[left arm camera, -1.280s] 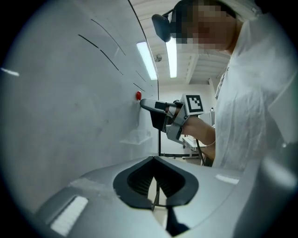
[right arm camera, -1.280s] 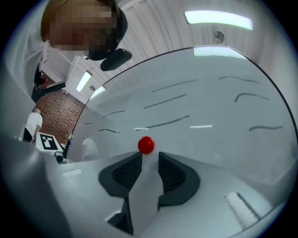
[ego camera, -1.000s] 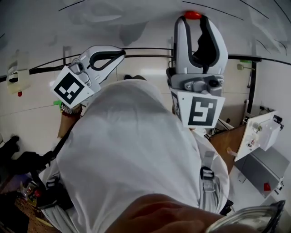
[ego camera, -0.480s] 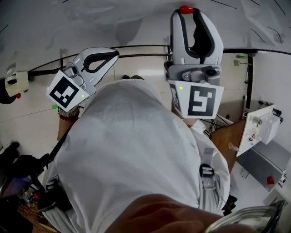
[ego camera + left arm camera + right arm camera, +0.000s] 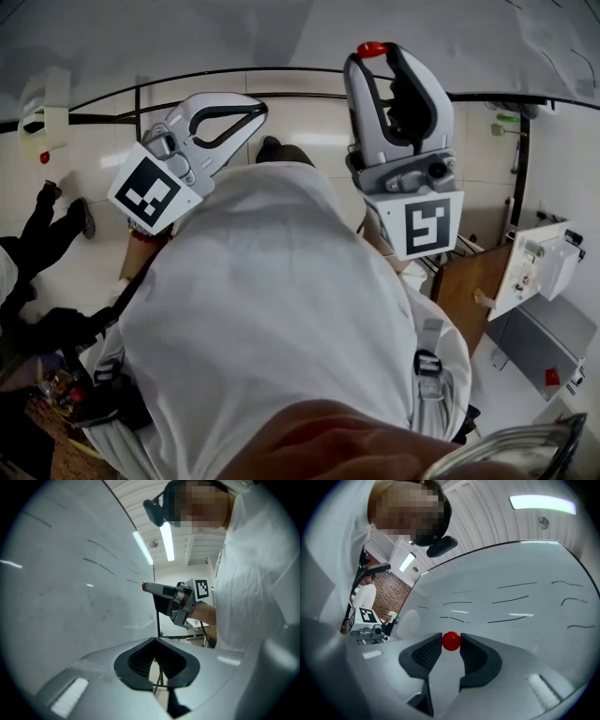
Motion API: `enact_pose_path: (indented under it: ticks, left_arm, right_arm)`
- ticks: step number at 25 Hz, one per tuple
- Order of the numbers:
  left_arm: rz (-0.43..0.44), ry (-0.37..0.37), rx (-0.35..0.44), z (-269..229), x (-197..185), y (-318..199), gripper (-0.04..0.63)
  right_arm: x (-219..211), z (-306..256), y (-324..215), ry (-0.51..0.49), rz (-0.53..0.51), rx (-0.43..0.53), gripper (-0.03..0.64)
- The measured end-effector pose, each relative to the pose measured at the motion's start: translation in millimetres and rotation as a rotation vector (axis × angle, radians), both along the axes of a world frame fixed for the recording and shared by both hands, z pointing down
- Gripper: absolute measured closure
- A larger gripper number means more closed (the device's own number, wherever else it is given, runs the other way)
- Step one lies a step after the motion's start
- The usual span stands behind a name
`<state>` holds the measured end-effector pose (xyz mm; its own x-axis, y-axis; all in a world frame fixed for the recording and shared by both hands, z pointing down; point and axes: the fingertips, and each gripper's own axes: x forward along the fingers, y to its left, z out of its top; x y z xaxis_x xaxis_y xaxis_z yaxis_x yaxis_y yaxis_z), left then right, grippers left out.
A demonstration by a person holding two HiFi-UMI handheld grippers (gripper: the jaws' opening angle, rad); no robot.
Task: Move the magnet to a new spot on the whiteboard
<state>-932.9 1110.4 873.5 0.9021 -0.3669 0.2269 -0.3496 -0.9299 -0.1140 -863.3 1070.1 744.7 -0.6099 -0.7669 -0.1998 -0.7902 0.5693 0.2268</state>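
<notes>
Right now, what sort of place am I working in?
Probably an indoor lab or workshop: a large whiteboard with marker strokes, against which the right gripper holds a red magnet; a strip light on a panelled ceiling; a brick wall further back.

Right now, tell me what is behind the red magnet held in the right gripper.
Behind the red magnet is the whiteboard, with black marker lines across it. The patch of board directly behind the magnet is covered, so contact cannot be judged.
</notes>
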Motion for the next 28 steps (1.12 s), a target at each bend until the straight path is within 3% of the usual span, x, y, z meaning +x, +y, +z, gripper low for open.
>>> enact_pose_path:
  ticks: [7, 11, 13, 16, 18, 25, 28]
  left_arm:
    - [0.173, -0.017, 0.071, 1, -25, 92, 0.591]
    - [0.232, 0.02, 0.033, 7, -24, 128, 0.591]
    - [0.261, -0.004, 0.039, 12, -22, 144, 0.591]
    - [0.259, -0.088, 0.103, 8, -4, 165, 0.591]
    - [0.262, -0.102, 0.118, 3, 5, 177, 0.591]
    - [0.15, -0.132, 0.076, 12, -30, 164, 0.591]
    - [0.138, -0.138, 0.053, 14, -28, 169, 0.591]
  right_arm:
    - [-25, 50, 58, 0.004, 0.041, -0.115, 0.495]
    - [-25, 49, 100, 0.023, 0.091, -0.136, 0.495]
    - [-21, 53, 118, 0.015, 0.117, -0.157, 0.495]
    - [2, 52, 148, -0.032, 0.126, -0.173, 0.495]
    - [13, 46, 161, -0.027, 0.129, -0.159, 0.495]
    - [-8, 45, 162, -0.063, 0.095, -0.135, 0.495]
    - [-4, 43, 177, -0.046, 0.089, -0.137, 0.495]
